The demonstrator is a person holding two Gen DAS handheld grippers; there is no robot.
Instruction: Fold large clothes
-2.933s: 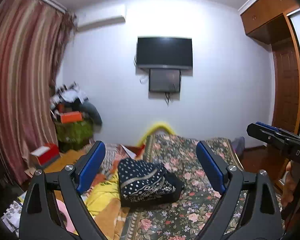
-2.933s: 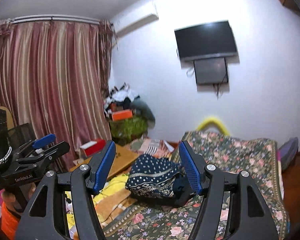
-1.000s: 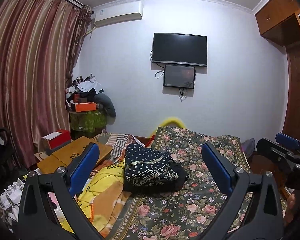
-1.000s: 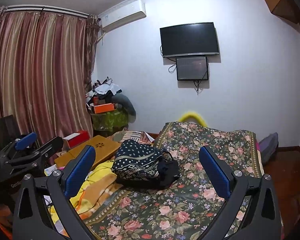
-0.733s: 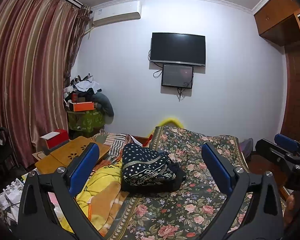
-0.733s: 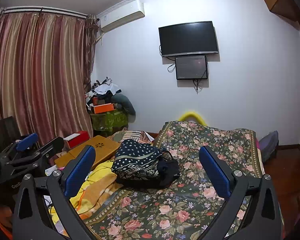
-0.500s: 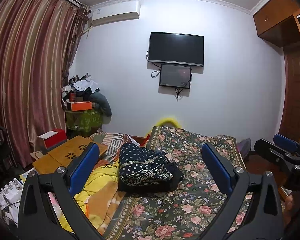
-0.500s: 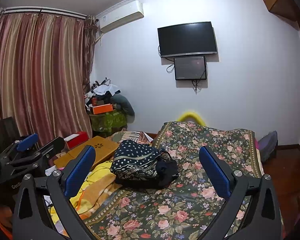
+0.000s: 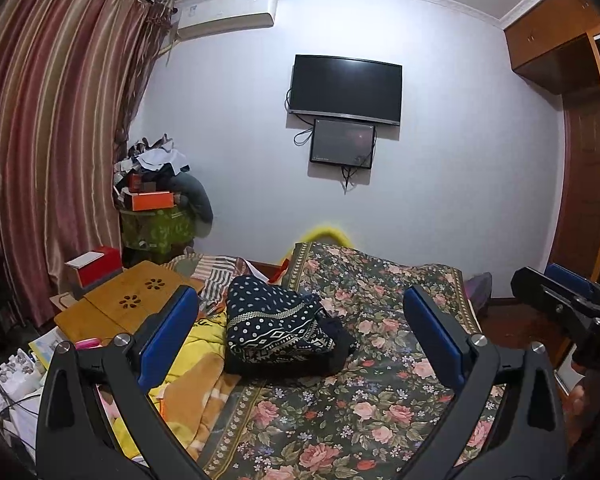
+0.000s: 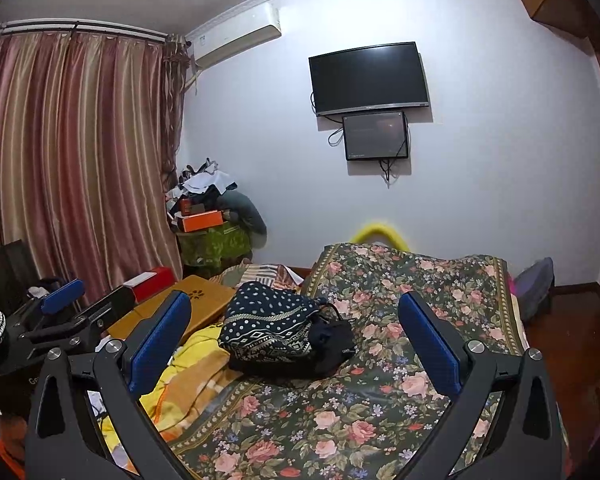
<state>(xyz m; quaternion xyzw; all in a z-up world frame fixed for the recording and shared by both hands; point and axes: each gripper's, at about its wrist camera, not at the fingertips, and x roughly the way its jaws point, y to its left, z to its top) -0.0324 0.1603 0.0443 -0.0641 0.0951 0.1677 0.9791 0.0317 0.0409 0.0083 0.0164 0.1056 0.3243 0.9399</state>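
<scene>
A dark navy garment with white dots and a patterned band [image 9: 274, 326] [image 10: 268, 326] lies bunched in a heap on the floral bedspread [image 9: 372, 400] [image 10: 380, 400], with a black piece of cloth [image 10: 334, 344] against its right side. My left gripper [image 9: 300, 336] hangs open well in front of the heap, nothing between its blue pads. My right gripper [image 10: 296, 340] is open too, held back from the heap. Each gripper shows at the edge of the other's view: the right one [image 9: 560, 300], the left one [image 10: 60, 312].
A yellow-orange blanket [image 9: 196, 384] lies left of the bedspread. A wooden lap tray [image 9: 120, 308] and a red box [image 9: 94, 266] sit further left. A cluttered stand [image 9: 156, 216] stands by the striped curtain [image 9: 52, 160]. A TV [image 9: 346, 90] hangs on the far wall; a wardrobe [image 9: 580, 160] is at right.
Both grippers opened wider about two seconds back and pulled back from the heap. Over the last second the views only drift slightly; the garment has not moved.
</scene>
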